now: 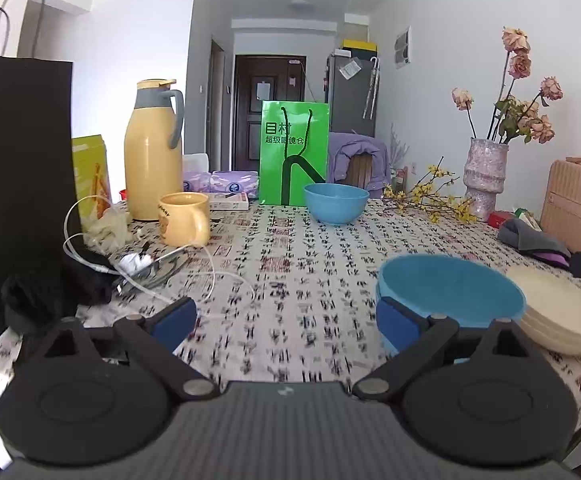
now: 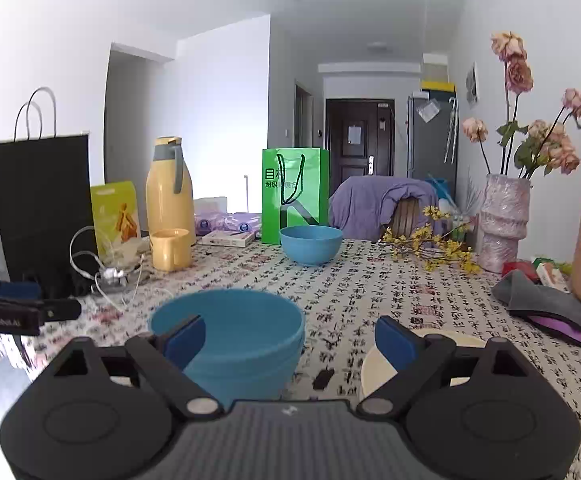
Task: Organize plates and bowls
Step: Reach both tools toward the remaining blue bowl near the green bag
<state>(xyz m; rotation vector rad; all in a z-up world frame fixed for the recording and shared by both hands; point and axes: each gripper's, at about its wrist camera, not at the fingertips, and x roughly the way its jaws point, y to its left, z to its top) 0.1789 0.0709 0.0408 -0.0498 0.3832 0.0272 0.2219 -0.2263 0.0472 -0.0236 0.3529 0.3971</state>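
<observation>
A stack of blue bowls (image 1: 450,292) stands on the patterned tablecloth (image 1: 290,264), with a stack of cream plates (image 1: 562,316) to its right. My left gripper (image 1: 286,320) is open and empty, low over the cloth, its right finger just in front of the stack's left side. A single blue bowl (image 1: 336,202) stands farther back before the green bag. In the right wrist view the bowl stack (image 2: 230,336) is in front of my left finger and the cream plates (image 2: 378,364) lie behind my right finger. My right gripper (image 2: 290,344) is open and empty. The far bowl (image 2: 310,244) shows there too.
A yellow thermos (image 1: 152,152), yellow mug (image 1: 184,218), black paper bag (image 1: 18,184), cables (image 1: 142,268) and clutter fill the left. A green bag (image 1: 293,156) stands at the back. A vase of dried roses (image 1: 484,176), yellow twigs, grey cloth (image 1: 530,236) and pink case (image 1: 578,200) are at right.
</observation>
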